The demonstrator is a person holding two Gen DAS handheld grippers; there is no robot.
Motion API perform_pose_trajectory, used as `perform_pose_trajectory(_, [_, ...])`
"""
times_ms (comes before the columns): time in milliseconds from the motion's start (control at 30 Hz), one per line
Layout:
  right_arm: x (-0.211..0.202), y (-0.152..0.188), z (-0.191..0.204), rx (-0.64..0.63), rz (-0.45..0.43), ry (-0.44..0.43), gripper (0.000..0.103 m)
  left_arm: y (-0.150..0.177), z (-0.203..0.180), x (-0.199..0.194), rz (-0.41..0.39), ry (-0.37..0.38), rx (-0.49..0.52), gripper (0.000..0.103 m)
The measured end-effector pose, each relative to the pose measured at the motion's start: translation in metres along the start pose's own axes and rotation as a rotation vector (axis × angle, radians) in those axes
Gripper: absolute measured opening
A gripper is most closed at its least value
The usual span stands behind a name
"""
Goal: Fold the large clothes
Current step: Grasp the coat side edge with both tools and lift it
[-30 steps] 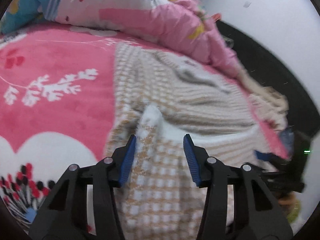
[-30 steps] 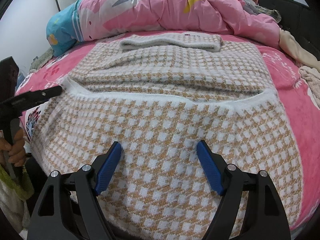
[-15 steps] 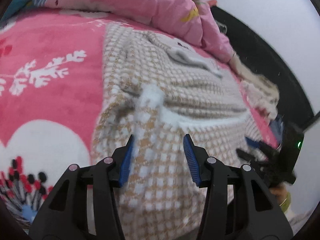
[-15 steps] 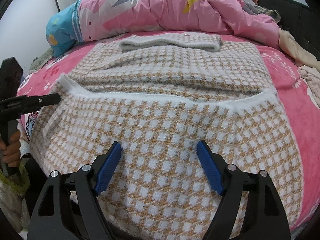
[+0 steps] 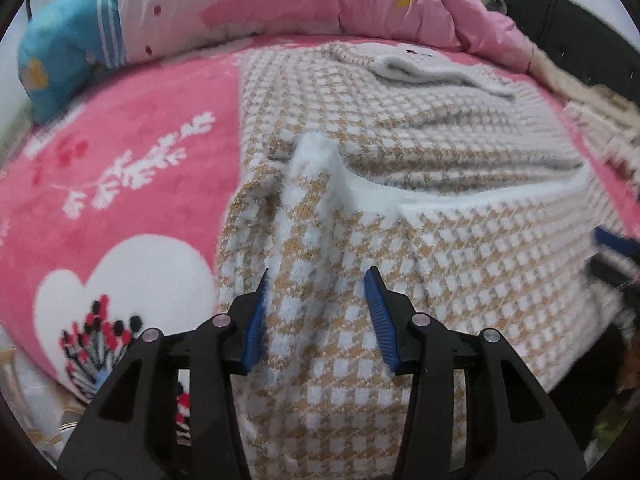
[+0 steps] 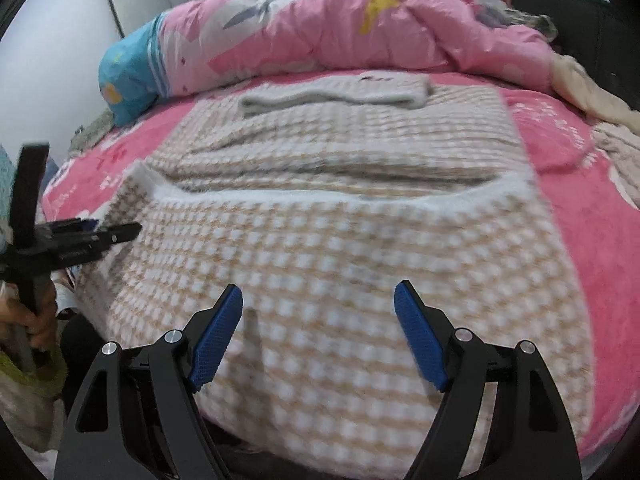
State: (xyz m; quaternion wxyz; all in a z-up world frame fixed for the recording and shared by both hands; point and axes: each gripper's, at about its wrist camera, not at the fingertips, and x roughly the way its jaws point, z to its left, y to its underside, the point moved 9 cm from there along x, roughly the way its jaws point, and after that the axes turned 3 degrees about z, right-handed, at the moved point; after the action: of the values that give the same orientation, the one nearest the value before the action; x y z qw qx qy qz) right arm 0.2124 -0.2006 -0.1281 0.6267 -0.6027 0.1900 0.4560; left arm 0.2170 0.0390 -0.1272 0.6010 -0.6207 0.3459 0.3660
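A: What covers the bed?
B: A pink blanket (image 5: 132,128) with a white branch print (image 5: 136,168) and a white heart shape (image 5: 132,276).

A: What lies at the far end?
B: A bunched pink quilt (image 6: 360,28), with a blue section (image 6: 124,76) on its left.

A: And at the right edge?
B: Cream fabric (image 6: 580,92), possibly loose laundry; the view is blurred. A dark headboard (image 6: 580,16) stands behind it.

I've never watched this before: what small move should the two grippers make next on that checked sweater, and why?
Probably lower the left gripper onto the raised white hem corner of the checked sweater and pinch it; both it and the right gripper stand open, holding nothing.
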Motion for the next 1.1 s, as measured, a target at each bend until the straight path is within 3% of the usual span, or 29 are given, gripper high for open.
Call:
perform_pose_trajectory(100, [-0.023, -0.003, -0.039, 0.076, -0.045, 0.013, 0.076, 0.000, -0.003, -0.001, -0.017, -0.054, 0.008, 0.044])
perform_pose_trajectory(200, [-0.035, -0.009, -0.077, 0.145, -0.057, 0.029, 0.066, 0.000, -0.002, -0.001, -0.027, -0.077, 0.012, 0.044])
perform_pose_trajectory(400, [-0.020, -0.032, -0.115, 0.186, -0.048, -0.008, 0.062, 0.002, -0.002, -0.001, -0.034, -0.114, 0.025, 0.044])
perform_pose_trajectory(600, [0.003, -0.043, -0.121, 0.196, -0.005, -0.087, 0.061, 0.003, -0.004, 0.000, -0.030, -0.123, 0.030, 0.044])
perform_pose_trajectory(933, [-0.016, 0.002, -0.109, 0.145, 0.098, -0.209, 0.061, 0.002, -0.004, 0.000, -0.031, -0.129, 0.034, 0.044])
perform_pose_trajectory(1100, [-0.007, -0.003, -0.111, 0.153, 0.135, -0.268, 0.061, 0.002, -0.003, 0.001, -0.029, -0.123, 0.028, 0.044])
